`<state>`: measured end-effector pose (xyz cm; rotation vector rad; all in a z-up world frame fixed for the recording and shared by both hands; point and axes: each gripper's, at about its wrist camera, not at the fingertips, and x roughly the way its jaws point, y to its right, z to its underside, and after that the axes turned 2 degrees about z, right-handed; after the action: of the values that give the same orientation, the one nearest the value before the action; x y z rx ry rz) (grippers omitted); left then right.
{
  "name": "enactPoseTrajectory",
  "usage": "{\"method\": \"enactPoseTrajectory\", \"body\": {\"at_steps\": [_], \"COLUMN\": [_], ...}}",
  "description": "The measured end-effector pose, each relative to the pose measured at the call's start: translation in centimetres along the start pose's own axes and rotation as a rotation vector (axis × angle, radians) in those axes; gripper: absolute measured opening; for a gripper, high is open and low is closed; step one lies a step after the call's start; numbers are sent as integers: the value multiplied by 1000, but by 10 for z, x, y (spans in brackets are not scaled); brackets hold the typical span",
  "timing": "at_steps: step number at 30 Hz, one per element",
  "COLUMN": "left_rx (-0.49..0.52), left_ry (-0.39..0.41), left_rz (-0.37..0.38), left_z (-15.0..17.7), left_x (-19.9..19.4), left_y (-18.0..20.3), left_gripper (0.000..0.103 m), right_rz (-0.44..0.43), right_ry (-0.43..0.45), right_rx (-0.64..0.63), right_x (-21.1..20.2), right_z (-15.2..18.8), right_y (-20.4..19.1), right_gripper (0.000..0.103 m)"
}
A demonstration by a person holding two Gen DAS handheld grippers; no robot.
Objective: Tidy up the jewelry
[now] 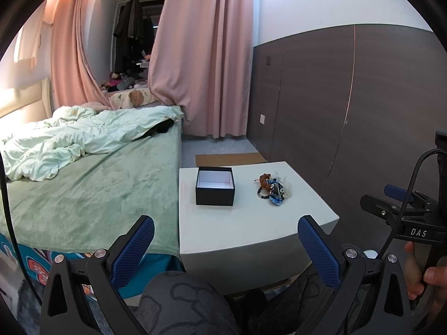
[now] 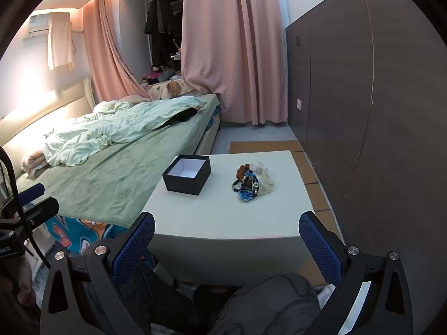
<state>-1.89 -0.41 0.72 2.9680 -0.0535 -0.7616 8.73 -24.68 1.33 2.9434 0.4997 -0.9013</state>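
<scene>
Beside the green bed, the white square table (image 2: 223, 217) held a tangled heap of beaded bracelets (image 2: 248, 184) that risked lifting together, missing the open black cardboard box (image 2: 186, 177), while the left gripper (image 1: 226, 248) and right gripper (image 2: 226, 247) gaped wide, empty.

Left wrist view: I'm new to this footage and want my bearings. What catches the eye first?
A black box, open with a white inside, stands on the white bedside table. To its right on the same top lies a tangled heap of beaded bracelets, apart from the box. Both the left gripper and right gripper hang open, short of the table.
</scene>
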Motion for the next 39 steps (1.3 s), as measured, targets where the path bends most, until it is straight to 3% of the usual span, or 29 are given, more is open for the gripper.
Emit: {"method": "enactPoseTrajectory", "body": {"at_steps": [15,23,31,36,39], "left_rx": [3,-15,-24,-36,-39], "left_ry": [-75,-135,-197,-230,-264], "left_rz": [10,59,117,176,207], "left_z": [-11,-15,-25,-35,-38], "left_x": [59,103,146,176,199], "left_y": [3,6,8,18,27], "left_gripper": [102,102,87,71,70], "right_rz": [36,14,-54,-81,-103], "right_ry": [-56,-117,-171,-209,-225], "right_rx": [76,153,240,268,293], "right_x": [39,74,117,147,163], "right_z": [1,4,-3,-11,-15], "right_y": [40,71,92,103,113], "right_gripper": [103,103,96,83,82]}}
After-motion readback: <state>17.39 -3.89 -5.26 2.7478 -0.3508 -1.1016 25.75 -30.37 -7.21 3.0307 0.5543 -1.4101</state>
